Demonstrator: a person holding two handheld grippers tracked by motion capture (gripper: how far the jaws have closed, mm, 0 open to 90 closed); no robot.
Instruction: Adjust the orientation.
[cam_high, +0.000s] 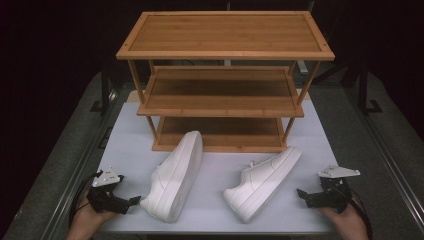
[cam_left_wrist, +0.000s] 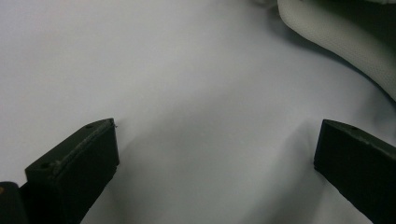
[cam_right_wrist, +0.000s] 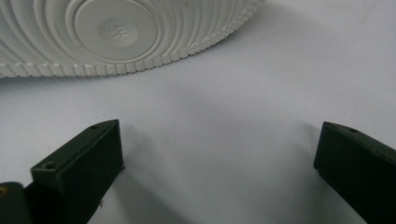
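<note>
each bare hand, the left hand (cam_high: 87, 217) and the right hand (cam_high: 345, 217), carries a black two-jaw gripper, the left gripper (cam_high: 134, 201) and the right gripper (cam_high: 301, 193), with a grey three-cornered plate on top, thin black cables, and blocky matt jaws with small screw holes.

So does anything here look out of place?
Yes: both white sneakers lie tipped on their sides on the white table, the left shoe and the right shoe, while the wooden rack behind them has bare shelves.
</note>
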